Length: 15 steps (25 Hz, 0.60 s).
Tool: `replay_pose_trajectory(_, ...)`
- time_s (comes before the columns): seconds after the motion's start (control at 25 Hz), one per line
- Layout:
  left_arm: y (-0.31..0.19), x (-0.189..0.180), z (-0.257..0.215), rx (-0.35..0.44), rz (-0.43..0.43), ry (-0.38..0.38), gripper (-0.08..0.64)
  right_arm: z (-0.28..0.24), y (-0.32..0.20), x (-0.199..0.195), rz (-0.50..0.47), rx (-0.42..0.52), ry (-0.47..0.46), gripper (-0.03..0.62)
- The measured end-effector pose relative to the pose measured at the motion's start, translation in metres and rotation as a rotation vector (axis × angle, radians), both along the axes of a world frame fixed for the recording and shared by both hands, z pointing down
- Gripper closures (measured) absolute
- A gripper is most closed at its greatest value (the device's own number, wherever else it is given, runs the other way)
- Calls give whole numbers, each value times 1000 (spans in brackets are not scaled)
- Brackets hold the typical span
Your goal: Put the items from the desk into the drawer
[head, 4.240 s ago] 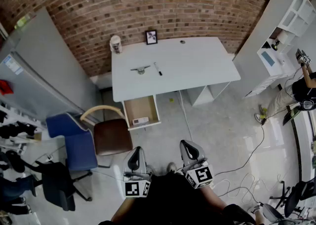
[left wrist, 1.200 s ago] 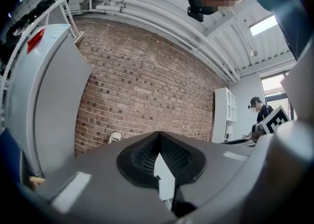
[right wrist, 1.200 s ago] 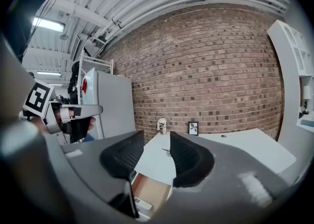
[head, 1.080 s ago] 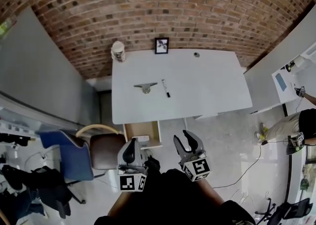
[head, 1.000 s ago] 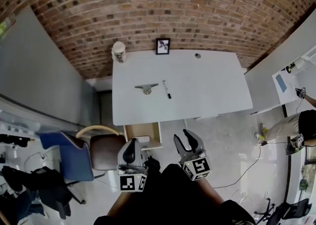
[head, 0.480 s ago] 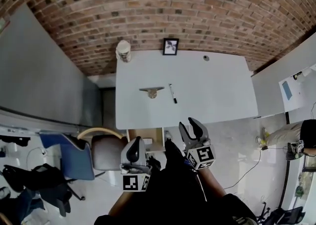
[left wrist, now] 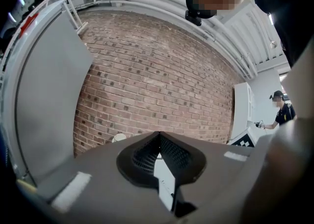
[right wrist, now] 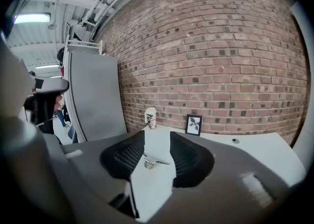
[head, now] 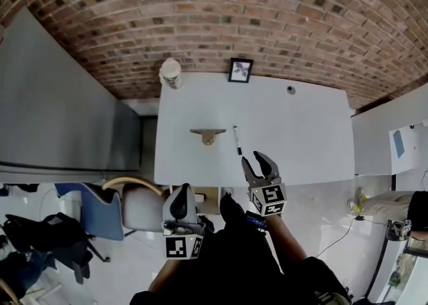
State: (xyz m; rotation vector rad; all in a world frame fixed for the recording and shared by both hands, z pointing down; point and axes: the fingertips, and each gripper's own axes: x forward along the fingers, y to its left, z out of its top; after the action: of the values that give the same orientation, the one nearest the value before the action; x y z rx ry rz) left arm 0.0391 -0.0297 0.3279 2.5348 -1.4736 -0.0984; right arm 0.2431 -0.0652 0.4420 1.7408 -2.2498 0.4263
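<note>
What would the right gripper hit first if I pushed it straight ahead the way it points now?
Probably the small metal piece on the white desk: it sits framed between the right gripper's open jaws. The pen lies nearer in the head view, just left of that line; depth is unclear.

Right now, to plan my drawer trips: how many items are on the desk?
4: cup at back-left corner, picture frame at back edge, metal tool and marker nearer the front. A small dark dot further right may be another.
</note>
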Motion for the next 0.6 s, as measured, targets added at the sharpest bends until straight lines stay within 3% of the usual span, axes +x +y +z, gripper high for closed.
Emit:
replay_pose_trajectory(0.28, -36, 27, 10, -32, -19, -10, 541, 77, -38, 19, -19, -165, -1, 430)
replay_pose_trajectory(0.6, -62, 46, 27, -77, -32, -23, 541, 180, -41, 25, -29, -404, -15, 426)
